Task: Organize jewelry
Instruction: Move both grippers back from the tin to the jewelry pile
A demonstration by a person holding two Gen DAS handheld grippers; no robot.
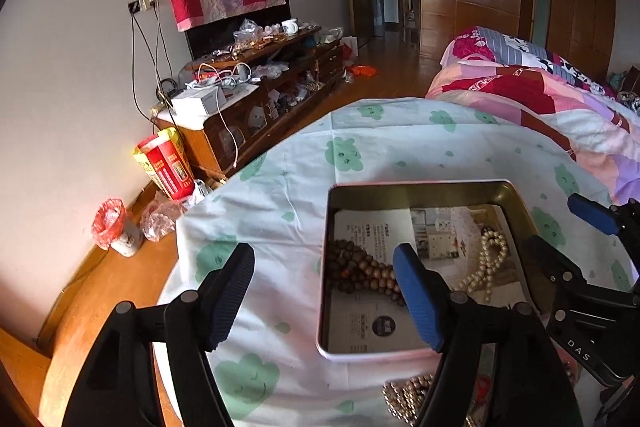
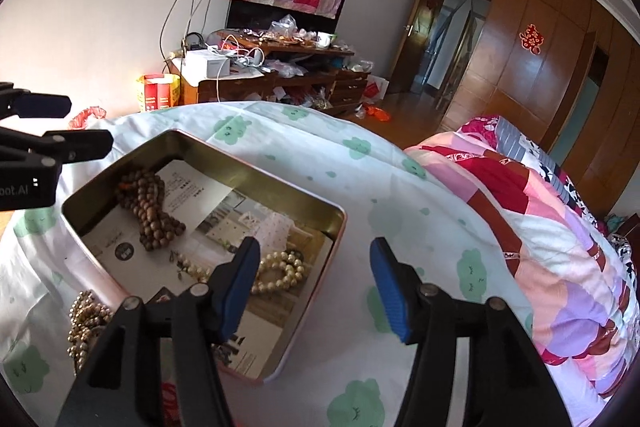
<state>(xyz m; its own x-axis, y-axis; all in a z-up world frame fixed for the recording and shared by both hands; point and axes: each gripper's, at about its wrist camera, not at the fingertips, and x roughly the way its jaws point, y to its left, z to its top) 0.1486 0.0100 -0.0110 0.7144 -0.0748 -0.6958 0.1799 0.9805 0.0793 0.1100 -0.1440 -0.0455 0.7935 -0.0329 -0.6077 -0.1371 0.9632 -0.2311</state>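
An open metal tin (image 1: 420, 187) (image 2: 256, 174) lined with printed paper sits on a white cloth with green clouds. Inside lie a brown wooden bead string (image 1: 360, 269) (image 2: 154, 213) and a pearl necklace (image 1: 486, 261) (image 2: 276, 273). A gold bead chain (image 1: 404, 397) (image 2: 82, 323) lies on the cloth just outside the tin's near edge. My left gripper (image 1: 324, 291) is open and empty, straddling the tin's left wall. My right gripper (image 2: 314, 285) is open and empty, straddling the tin's right wall; it also shows in the left wrist view (image 1: 560, 231).
A patchwork quilt (image 2: 540, 219) covers the bed to the right. A cluttered wooden TV cabinet (image 1: 256, 91) stands against the far wall, with a red and yellow bag (image 1: 164, 163) and a red plastic bag (image 1: 110, 223) on the floor.
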